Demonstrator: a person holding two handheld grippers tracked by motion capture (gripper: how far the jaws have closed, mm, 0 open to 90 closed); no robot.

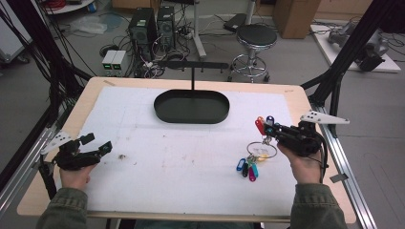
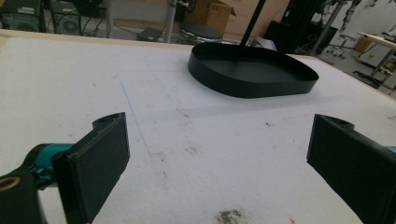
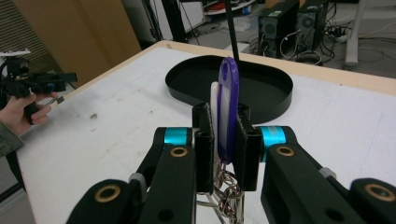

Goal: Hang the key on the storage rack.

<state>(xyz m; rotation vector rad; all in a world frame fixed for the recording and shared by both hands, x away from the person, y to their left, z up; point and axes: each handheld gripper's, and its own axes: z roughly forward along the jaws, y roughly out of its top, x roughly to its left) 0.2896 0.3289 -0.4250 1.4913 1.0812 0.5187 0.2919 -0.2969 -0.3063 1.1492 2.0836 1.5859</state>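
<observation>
My right tongs (image 3: 223,140) clamp flat plastic key tags (image 3: 227,112) on a metal ring (image 1: 261,150), left tongs (image 2: 219,163) gape above the white foam surface (image 1: 191,157).

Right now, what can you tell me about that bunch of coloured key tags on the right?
The key tags are small plastic labels in red, blue, purple, teal and black, joined by short chains to a large metal ring. The right hand-held gripper is shut on a purple tag and a white one, held upright. The ring and the other tags hang or trail below it toward the white table; whether they touch it is unclear.
</observation>
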